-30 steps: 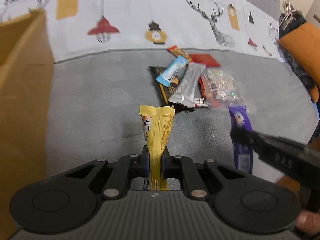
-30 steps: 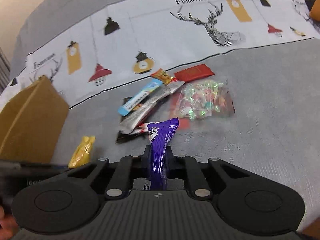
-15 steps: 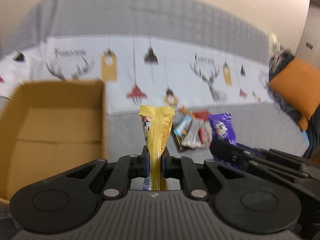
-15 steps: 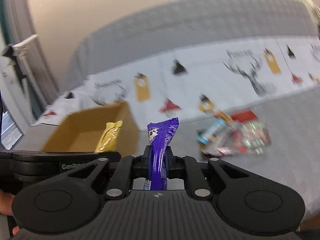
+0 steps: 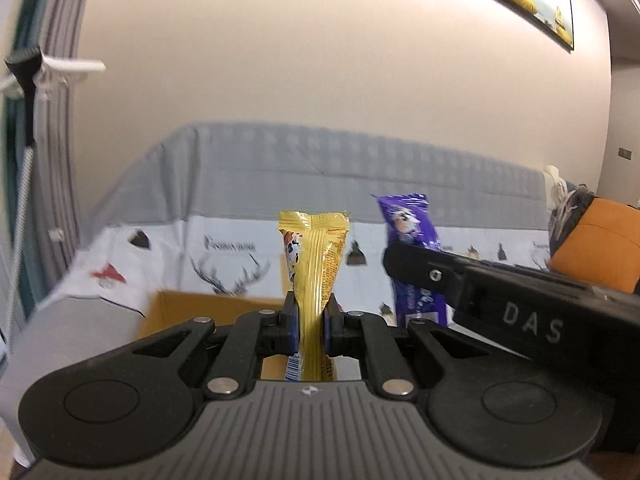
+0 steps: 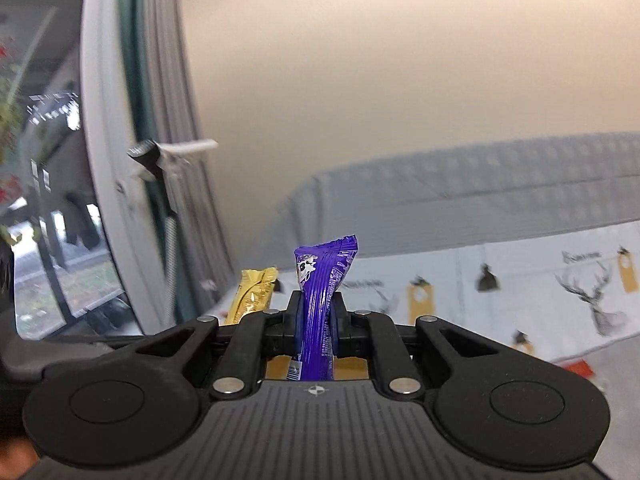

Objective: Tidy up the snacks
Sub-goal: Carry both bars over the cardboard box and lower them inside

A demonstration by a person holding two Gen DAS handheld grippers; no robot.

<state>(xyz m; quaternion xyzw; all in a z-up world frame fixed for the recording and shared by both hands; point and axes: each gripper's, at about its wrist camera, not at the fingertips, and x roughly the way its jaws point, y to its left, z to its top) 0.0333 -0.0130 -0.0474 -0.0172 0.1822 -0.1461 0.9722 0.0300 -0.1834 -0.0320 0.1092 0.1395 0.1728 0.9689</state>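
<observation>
The left tool point(image 5: 310, 326) is seen clamped on a yellow snack packet point(image 5: 314, 264), held upright. A cardboard box point(image 5: 188, 312) lies below it, at about 7 o'clock from the packet. At 3 o'clock, the right tool point(image 6: 316, 322) is clamped on a purple snack packet point(image 6: 320, 288). The step in hand is judged to be carriage to the box. Next, both tools are to be lowered over the box opening and released.

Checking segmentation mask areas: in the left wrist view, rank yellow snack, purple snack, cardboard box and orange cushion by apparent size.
1. cardboard box, though mostly hidden behind the gripper
2-3. yellow snack and purple snack: too alike to rank; the yellow is nearer, the purple partly covered
4. orange cushion, cut off at the frame edge, so unsure
</observation>
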